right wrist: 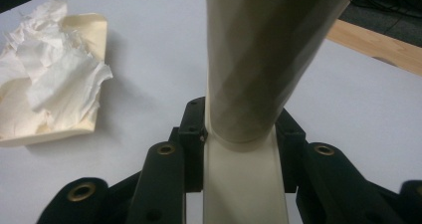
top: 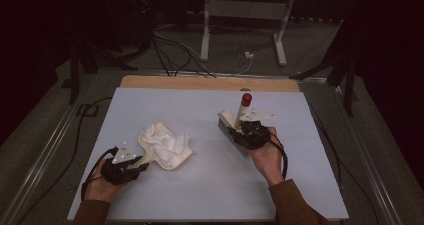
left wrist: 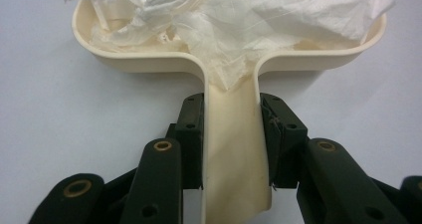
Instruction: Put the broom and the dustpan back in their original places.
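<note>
While clamped in tongs: one dustpan (top: 167, 152), one brush (top: 235, 127).

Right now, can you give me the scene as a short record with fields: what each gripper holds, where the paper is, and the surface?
left gripper: shut on dustpan handle
right gripper: shut on brush handle
paper: crumpled, white, lying in the dustpan
brush: bristles near the table, red-tipped handle pointing up and away
gap: brush and dustpan apart
table: pale sheet over a wooden board
</note>
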Action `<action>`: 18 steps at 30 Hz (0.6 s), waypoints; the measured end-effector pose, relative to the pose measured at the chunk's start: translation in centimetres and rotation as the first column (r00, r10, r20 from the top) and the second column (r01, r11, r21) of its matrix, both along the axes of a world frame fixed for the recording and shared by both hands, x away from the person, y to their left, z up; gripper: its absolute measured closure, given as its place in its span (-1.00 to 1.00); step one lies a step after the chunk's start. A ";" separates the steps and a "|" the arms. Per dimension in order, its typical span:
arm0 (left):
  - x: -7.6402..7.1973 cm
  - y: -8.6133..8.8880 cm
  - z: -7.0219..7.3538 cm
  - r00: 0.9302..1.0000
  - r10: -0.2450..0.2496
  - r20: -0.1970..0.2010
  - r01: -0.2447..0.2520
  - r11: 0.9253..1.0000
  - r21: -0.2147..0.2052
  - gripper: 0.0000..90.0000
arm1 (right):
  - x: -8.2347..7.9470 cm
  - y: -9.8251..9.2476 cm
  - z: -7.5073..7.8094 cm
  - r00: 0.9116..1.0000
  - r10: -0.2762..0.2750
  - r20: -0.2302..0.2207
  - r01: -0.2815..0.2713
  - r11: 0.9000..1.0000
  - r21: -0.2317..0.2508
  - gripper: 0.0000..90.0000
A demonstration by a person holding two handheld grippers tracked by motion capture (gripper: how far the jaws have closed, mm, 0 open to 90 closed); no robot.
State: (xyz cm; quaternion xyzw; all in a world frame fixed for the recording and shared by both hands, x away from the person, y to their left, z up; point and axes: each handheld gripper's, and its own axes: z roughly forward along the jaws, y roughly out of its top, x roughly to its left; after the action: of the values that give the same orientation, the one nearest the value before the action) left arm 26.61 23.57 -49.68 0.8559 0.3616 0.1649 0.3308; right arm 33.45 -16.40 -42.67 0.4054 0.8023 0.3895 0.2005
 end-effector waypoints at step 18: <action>-0.2 0.2 0.2 0.996 0.084 0.020 -0.084 0.996 0.003 0.49 | 0.3 -2.3 -0.1 1.000 0.018 -0.015 -0.018 1.000 -0.003 0.48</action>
State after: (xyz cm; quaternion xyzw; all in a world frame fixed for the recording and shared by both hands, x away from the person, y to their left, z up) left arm 26.39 23.81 -49.45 0.8388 0.3938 0.1877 0.3257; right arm 33.77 -18.73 -42.72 0.4009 0.8080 0.3870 0.1915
